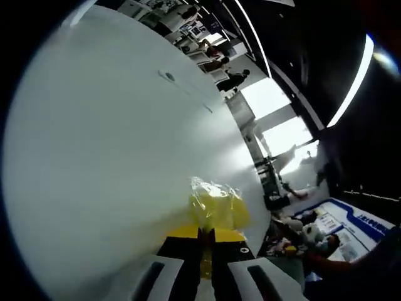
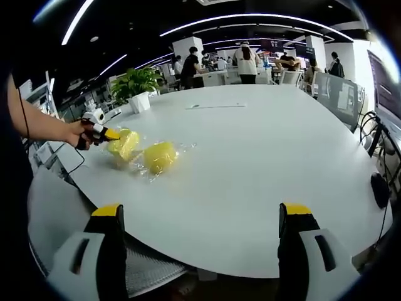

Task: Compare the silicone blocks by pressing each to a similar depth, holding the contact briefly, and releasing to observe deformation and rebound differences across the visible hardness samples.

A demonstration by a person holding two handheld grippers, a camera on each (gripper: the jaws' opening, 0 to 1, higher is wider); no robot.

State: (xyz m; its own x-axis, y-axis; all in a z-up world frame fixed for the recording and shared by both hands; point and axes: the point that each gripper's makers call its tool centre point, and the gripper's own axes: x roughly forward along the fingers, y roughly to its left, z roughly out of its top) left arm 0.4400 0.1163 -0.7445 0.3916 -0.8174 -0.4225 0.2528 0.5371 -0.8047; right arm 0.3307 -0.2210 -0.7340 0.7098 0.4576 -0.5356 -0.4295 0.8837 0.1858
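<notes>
Two yellow silicone blocks in clear plastic bags lie on the round white table (image 2: 250, 163). In the right gripper view, the left block (image 2: 124, 144) and the right block (image 2: 160, 157) sit side by side near the table's left edge. A hand holds my left gripper (image 2: 113, 134) against the left block. In the left gripper view, my left gripper (image 1: 207, 251) has its yellow-tipped jaws nearly together on the bagged yellow block (image 1: 216, 207). My right gripper (image 2: 202, 213) stands wide open at the near table edge, well apart from both blocks, with nothing between its jaws.
A potted plant (image 2: 136, 84) stands at the table's far left and a paper strip (image 2: 213, 105) lies at the far side. Grey chairs (image 2: 341, 94) line the right edge. People (image 2: 245, 63) stand at desks behind. A small round port (image 1: 168, 76) sits in the tabletop.
</notes>
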